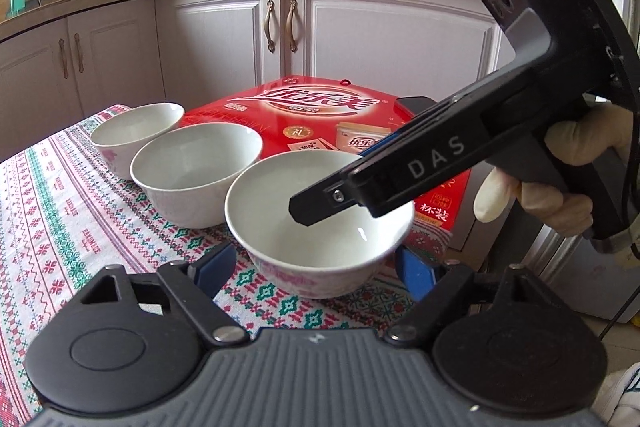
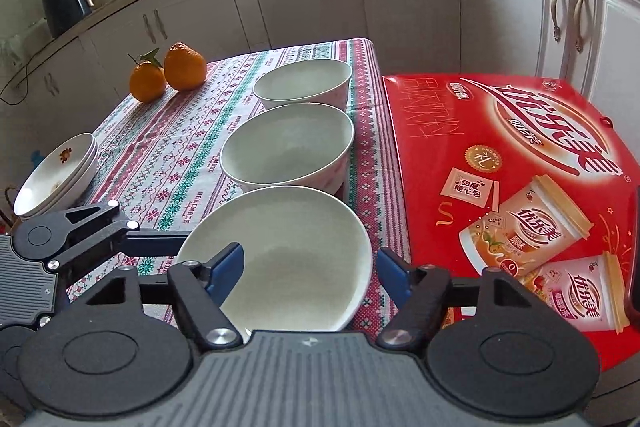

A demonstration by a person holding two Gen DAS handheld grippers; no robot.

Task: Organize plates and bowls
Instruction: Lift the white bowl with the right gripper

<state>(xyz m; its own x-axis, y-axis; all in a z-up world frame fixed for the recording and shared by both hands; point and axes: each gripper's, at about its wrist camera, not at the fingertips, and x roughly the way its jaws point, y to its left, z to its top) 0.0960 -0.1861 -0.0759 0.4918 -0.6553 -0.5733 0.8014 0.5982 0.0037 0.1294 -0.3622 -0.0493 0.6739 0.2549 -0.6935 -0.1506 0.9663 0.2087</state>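
Note:
Three white bowls stand in a row on the patterned tablecloth. The nearest bowl sits between the blue pads of my left gripper, which flank its lower wall with a small gap showing on the left. My right gripper reaches in from the right and straddles the same bowl's rim. One of its fingers is inside the bowl and the other is just outside the wall, without a pinch. The middle bowl and far bowl stand untouched.
A large red drink box lies right of the bowls. Two oranges sit at the table's far side. Stacked shallow plates rest near the left edge. A gloved hand holds the right gripper. Cabinets stand behind.

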